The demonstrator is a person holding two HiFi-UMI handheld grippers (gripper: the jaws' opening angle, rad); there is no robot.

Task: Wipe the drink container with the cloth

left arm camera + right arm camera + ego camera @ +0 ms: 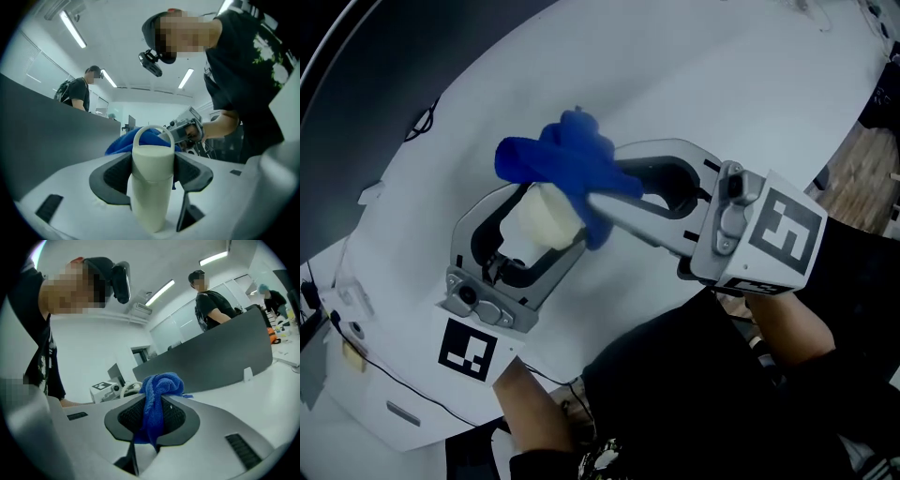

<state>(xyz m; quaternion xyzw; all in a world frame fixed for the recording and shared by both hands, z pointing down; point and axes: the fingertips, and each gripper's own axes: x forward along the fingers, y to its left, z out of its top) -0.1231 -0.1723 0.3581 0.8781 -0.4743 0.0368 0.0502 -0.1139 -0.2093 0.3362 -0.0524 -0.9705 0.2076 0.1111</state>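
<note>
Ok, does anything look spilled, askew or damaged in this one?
Nothing stands out. The left gripper clamps the cream drink bottle, its lid on. The right gripper pinches the blue cloth, which lies bunched against the bottle's top. No spill shows on the white table.

- Centre of the head view: the cloth (567,159) lies over the drink container (539,220), hiding its top and the right gripper's (586,192) jaw tips.
- Left of centre in the right gripper view: only the loop handle (129,387) shows beyond the cloth.
- Centre of the left gripper view: the drink container hides most of the cloth.
</note>
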